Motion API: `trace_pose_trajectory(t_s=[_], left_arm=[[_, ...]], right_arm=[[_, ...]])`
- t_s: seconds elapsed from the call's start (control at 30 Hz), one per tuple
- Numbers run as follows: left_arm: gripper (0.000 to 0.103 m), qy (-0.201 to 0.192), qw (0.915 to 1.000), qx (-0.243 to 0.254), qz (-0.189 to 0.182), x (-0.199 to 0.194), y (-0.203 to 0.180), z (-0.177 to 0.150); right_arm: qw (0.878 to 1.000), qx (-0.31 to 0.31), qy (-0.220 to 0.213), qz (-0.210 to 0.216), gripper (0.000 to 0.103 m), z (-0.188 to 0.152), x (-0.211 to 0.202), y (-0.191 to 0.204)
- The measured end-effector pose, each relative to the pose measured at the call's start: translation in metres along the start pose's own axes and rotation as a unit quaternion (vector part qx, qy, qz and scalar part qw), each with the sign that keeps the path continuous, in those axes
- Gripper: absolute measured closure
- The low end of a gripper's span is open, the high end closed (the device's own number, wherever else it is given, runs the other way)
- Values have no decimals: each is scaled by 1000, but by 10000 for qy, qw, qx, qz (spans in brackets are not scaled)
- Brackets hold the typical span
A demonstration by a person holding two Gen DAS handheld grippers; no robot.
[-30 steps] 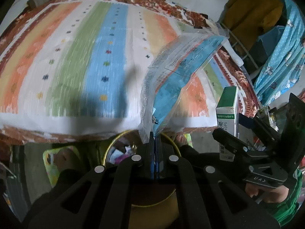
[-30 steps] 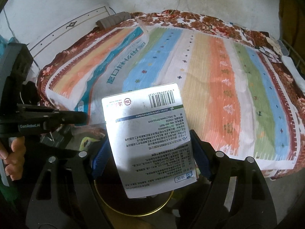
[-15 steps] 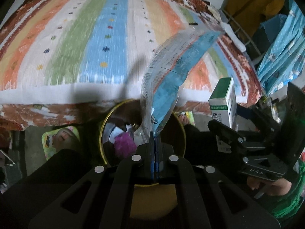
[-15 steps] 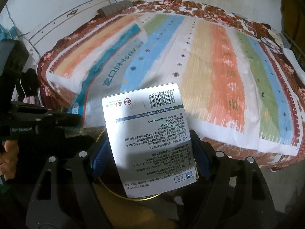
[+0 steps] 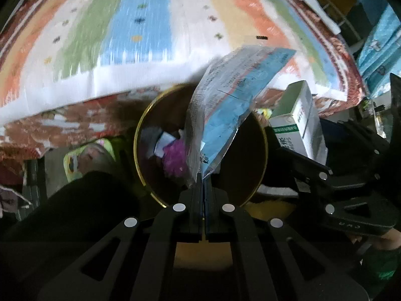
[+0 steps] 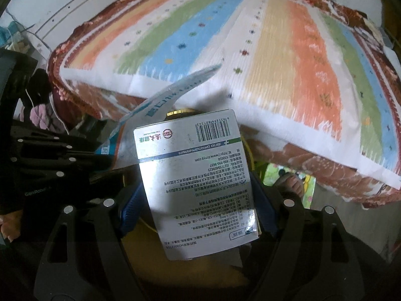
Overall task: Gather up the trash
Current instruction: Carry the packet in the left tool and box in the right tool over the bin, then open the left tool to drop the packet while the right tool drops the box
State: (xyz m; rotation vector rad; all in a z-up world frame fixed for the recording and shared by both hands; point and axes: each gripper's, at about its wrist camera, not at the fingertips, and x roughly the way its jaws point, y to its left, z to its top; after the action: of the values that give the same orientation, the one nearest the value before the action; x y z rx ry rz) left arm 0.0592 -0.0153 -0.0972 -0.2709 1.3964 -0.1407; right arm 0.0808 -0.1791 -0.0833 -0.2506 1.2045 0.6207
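While both claws hung over the bin (image 5: pixel 200 140), the step in hand looked like the drop, and doing it well meant letting go only with each piece wholly inside the gold rim. The left claw (image 5: pixel 201 183) was pressed together on the bottom corner of the plastic wrapper (image 5: pixel 225 115), which stood up ahead of it, leaning right over the bin's mouth. The right claw (image 6: pixel 198 203) was pinching the white box (image 6: pixel 198 178) by its sides, the box upright between the blue pads (image 6: pixel 130 208). From the left claw, that box (image 5: pixel 298 128) sat right of the wrapper, seemingly over the bin's right edge, so it probably needed to come leftward before release. Beyond both claws lay the striped bedspread (image 5: pixel 140 32).

Counted: two claws, one wrapper, one box, one bin. Several scraps lay inside, a purple one (image 5: pixel 174 154) among them; their number was unclear.
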Motion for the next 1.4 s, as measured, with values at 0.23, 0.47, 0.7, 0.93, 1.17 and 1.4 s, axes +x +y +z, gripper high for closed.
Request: trace_pose_trajectory(t_s=[0.23, 0.47, 0.7, 0.93, 1.17, 1.4], left_arm=[[103, 745, 9971, -152, 103, 32, 8, 1], [103, 1149, 9926, -326, 206, 52, 17, 4], [103, 1363, 9884, -604, 275, 68, 26, 11], [103, 1479, 9854, -822, 205, 82, 30, 21], [93, 1565, 9789, -1312, 83, 92, 43, 25], [64, 1169, 9838, -1348, 158, 78, 43, 30]], right_arm=[[9985, -69, 536, -74, 30, -8, 32, 7], [9971, 94, 754, -35, 30, -7, 47, 0], [9947, 316, 976, 28, 30, 0, 63, -9], [9923, 410, 1167, 17, 30, 3, 80, -14], [9895, 662, 1271, 163, 29, 7, 93, -22], [9889, 874, 1167, 302, 20, 10, 92, -26]])
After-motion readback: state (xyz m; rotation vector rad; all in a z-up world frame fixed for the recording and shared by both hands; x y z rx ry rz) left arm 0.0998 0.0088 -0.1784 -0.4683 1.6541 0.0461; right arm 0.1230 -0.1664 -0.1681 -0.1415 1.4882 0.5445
